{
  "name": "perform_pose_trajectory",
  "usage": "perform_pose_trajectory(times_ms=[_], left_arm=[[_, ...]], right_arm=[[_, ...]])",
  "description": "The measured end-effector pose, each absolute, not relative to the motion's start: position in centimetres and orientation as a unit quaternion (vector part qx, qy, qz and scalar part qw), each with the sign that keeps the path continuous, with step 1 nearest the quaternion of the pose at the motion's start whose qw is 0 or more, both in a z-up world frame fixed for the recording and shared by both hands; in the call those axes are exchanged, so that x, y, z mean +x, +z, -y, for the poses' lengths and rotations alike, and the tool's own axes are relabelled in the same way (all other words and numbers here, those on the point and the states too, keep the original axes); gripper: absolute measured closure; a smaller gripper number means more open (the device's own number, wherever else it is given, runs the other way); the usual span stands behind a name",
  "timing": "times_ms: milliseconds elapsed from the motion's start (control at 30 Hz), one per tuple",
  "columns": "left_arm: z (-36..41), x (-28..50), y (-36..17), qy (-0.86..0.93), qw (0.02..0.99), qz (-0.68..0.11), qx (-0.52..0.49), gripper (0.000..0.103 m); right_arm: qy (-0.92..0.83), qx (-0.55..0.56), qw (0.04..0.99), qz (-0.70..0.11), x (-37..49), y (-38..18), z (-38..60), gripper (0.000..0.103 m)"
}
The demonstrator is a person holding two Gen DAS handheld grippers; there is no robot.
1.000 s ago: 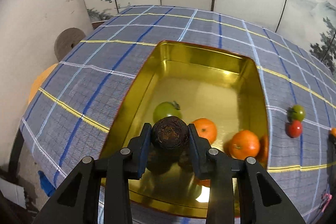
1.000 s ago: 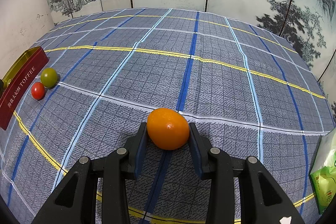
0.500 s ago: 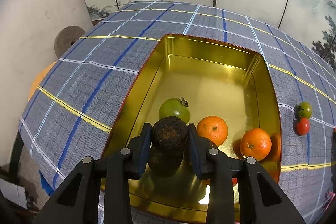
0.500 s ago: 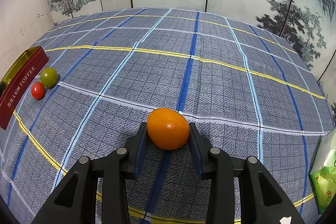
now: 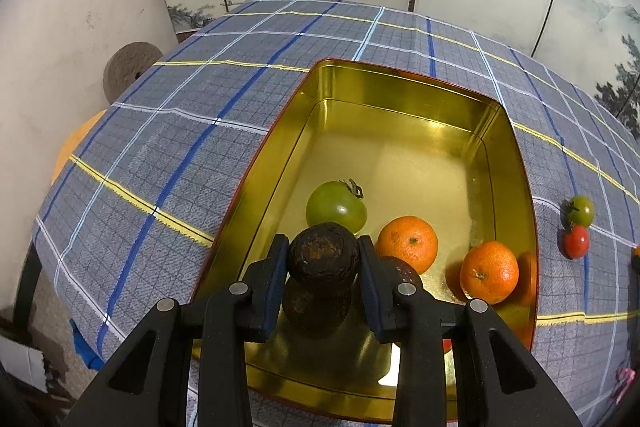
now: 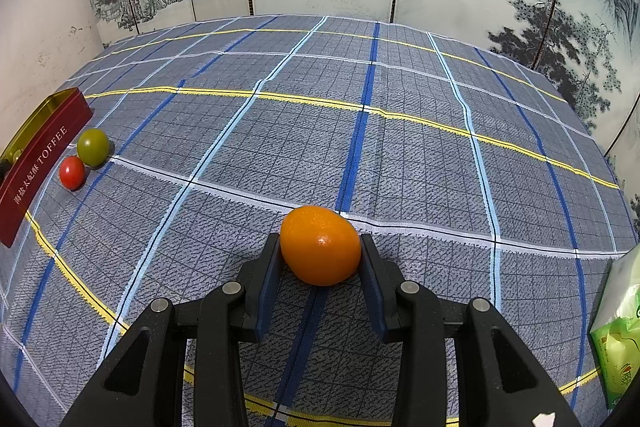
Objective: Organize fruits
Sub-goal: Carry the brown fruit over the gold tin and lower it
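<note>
My left hand-held gripper is closed on a dark, wrinkled fruit, holding it above the near end of the gold tin; its reflection shows in the tin floor just below. Inside the tin, beyond the dark fruit, lie a green tomato and two mandarins. Another dark fruit peeks out beside my right finger.

My right hand-held gripper is closed on an orange citrus fruit across its middle, well apart from the tin's red wall, over the checked cloth of the desk. Just beside that wall sit a small green tomato and a red tomato, touching each other.

I judge the dark fruit light, with a dry, rough rind that grips well; squeezing harder may crack it. The citrus looks smooth and waxy, a bit slippery and soft, so the widest part is the place to hold. The tomatoes will bruise easily and roll; gentle pressure at their sides suits them.
</note>
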State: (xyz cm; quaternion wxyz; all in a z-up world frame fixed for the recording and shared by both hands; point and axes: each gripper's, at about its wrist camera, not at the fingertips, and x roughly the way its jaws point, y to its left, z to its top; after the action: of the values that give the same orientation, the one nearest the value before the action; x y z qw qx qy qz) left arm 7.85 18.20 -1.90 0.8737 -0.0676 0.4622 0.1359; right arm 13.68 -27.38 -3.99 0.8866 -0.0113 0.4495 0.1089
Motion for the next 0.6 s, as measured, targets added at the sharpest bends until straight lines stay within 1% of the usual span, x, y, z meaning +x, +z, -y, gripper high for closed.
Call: perform_pose_trajectory(times_ms=[600], left_arm=[[-18.48, 7.59, -1.94, 0.135, 0.871, -0.465, -0.078, 0.066]], right_arm=[[0.109, -0.01, 0.886, -0.45, 13.7, -3.99, 27.36, 0.067]])
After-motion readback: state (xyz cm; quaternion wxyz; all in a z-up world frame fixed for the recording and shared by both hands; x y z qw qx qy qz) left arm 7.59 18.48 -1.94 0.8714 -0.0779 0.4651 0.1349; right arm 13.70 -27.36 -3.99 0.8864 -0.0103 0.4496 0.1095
